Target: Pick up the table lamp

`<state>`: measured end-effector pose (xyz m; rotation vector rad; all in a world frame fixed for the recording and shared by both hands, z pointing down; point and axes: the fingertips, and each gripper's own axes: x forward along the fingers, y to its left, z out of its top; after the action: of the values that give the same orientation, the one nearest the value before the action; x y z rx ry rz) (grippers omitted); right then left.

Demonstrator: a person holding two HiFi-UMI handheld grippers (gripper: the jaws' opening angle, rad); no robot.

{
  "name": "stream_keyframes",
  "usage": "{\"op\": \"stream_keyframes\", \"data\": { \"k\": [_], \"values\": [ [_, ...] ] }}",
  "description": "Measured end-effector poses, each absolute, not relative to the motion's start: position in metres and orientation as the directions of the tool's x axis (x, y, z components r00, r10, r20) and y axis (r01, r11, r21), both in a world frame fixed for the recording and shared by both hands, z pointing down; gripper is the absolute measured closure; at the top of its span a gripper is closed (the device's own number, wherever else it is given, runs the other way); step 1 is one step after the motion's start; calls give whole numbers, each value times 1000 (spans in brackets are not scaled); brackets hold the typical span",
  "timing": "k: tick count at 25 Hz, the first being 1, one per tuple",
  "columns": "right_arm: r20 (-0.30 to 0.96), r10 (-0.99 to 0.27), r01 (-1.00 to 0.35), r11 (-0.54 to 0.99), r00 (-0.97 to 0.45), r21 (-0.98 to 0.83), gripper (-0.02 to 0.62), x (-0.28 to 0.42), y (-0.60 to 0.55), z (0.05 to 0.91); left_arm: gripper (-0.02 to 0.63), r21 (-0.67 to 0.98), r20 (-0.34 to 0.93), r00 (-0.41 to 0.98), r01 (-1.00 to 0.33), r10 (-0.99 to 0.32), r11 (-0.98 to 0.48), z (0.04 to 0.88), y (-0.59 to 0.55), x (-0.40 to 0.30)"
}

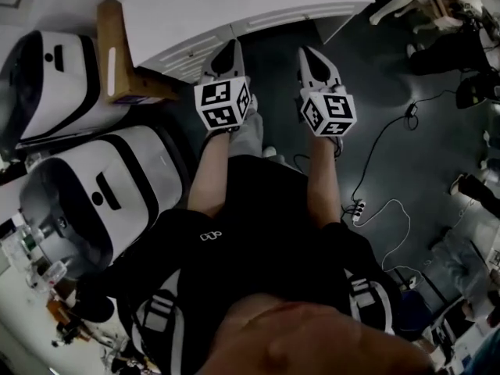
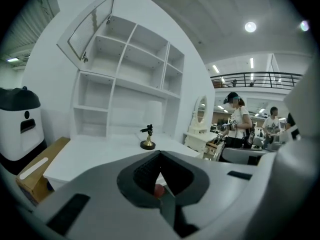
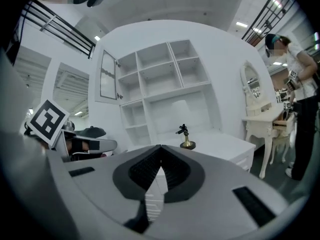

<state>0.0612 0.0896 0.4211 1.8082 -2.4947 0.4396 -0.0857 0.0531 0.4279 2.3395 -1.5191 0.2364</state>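
Observation:
A white table lamp [image 2: 153, 115] stands at the back of a white desk [image 2: 95, 154], pale against the white shelf unit; it also shows in the right gripper view as the lamp [image 3: 179, 113]. In front of it sits a small black figurine on a gold base [image 2: 147, 138] [image 3: 186, 136]. My left gripper [image 2: 160, 154] and right gripper [image 3: 161, 146] both point at the desk from a distance, tips together, holding nothing. In the head view the left gripper [image 1: 228, 53] and right gripper [image 1: 312, 57] hang side by side just short of the desk's front edge [image 1: 234, 22].
Two white-and-black machines [image 1: 47, 84] [image 1: 101, 201] stand at my left, with a cardboard box [image 1: 117, 53] beside the desk. Cables and a power strip [image 1: 358, 209] lie on the dark floor at right. A white dressing table with mirror [image 3: 260, 119] and standing people [image 2: 235, 121] are farther right.

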Motion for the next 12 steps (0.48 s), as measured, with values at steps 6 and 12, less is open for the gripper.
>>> {"op": "stream_keyframes", "data": {
  "k": [6, 12],
  "values": [
    [158, -914, -919, 341, -373, -199, 577, 31, 39, 428, 600, 200, 347, 375, -925, -860, -322, 444, 6, -111],
    [182, -912, -916, 322, -368, -239, 577, 32, -10, 439, 600, 218, 355, 388, -919, -850, -329, 451, -39, -111]
  ]
}}
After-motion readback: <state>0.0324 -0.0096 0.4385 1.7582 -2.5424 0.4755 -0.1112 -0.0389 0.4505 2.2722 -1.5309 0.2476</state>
